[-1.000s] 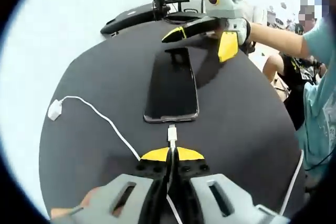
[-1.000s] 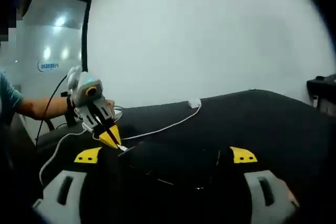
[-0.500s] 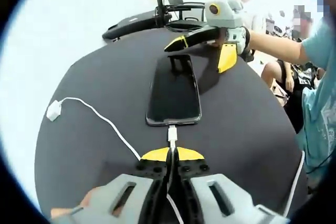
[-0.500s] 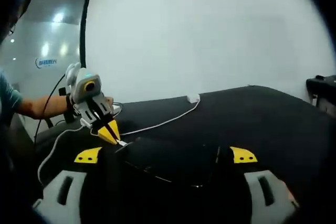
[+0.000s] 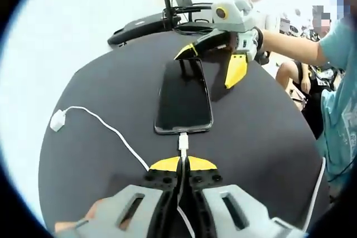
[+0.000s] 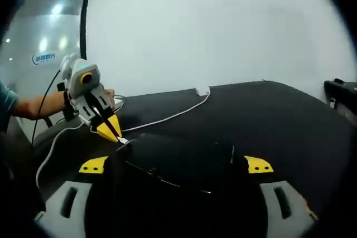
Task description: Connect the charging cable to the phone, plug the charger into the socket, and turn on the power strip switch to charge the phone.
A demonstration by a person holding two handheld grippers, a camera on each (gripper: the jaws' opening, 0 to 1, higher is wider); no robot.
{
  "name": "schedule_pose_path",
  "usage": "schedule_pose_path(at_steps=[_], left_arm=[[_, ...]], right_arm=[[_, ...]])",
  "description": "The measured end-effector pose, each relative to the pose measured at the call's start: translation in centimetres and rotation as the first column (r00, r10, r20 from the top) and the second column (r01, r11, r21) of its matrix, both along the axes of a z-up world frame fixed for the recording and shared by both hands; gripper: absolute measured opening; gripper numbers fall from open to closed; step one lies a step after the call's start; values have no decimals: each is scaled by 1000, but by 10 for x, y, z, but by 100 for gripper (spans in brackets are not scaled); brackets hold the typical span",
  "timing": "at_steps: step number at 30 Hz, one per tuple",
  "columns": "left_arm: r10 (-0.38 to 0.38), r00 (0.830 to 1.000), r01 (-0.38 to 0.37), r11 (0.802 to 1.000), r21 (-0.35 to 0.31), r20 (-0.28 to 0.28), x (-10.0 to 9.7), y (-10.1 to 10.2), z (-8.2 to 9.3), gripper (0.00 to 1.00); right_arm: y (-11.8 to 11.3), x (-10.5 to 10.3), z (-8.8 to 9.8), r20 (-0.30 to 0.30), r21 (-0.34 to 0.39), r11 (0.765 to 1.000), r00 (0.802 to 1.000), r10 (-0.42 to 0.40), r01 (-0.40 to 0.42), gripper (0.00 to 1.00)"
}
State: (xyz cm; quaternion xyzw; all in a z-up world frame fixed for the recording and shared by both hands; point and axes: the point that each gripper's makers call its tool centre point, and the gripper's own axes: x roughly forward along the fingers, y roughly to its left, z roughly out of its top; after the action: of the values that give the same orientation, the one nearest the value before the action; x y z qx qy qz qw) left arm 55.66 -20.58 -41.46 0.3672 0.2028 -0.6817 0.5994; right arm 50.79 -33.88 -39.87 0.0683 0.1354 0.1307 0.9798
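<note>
A black phone (image 5: pixel 183 96) lies flat on the round black table (image 5: pixel 100 160). My left gripper (image 5: pixel 182 164) is shut on the white cable plug (image 5: pixel 182 143), whose tip meets the phone's near edge. The white cable (image 5: pixel 111 129) runs left to a white charger (image 5: pixel 57 120). My right gripper (image 5: pixel 211 62) is open, its yellow-tipped jaws straddling the phone's far end. In the right gripper view the phone (image 6: pixel 178 163) lies between the right gripper's (image 6: pixel 175 164) spread jaws, the left gripper (image 6: pixel 106 129) holds the plug (image 6: pixel 121 140) at the phone's far end, and the charger (image 6: pixel 202 91) lies beyond.
A black stand and dark furniture (image 5: pixel 162 18) sit behind the table. People sit at the right, and a person's arm (image 5: pixel 290 45) holds the right gripper. Another white cable (image 5: pixel 315 193) hangs off the table's right edge. A glass door (image 6: pixel 50 54) stands at the left.
The plug has closed the small gap to the phone's near edge. My right gripper has sunk lower around the phone's far end, its jaws still spread.
</note>
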Motion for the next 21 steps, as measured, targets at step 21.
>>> schedule_pose_path(at_steps=[21], left_arm=[[-8,1000,8,1000,9,18,-3,-2,-1,1]], right_arm=[[9,10,-2,-10,-28,998,999,-48,47,93]])
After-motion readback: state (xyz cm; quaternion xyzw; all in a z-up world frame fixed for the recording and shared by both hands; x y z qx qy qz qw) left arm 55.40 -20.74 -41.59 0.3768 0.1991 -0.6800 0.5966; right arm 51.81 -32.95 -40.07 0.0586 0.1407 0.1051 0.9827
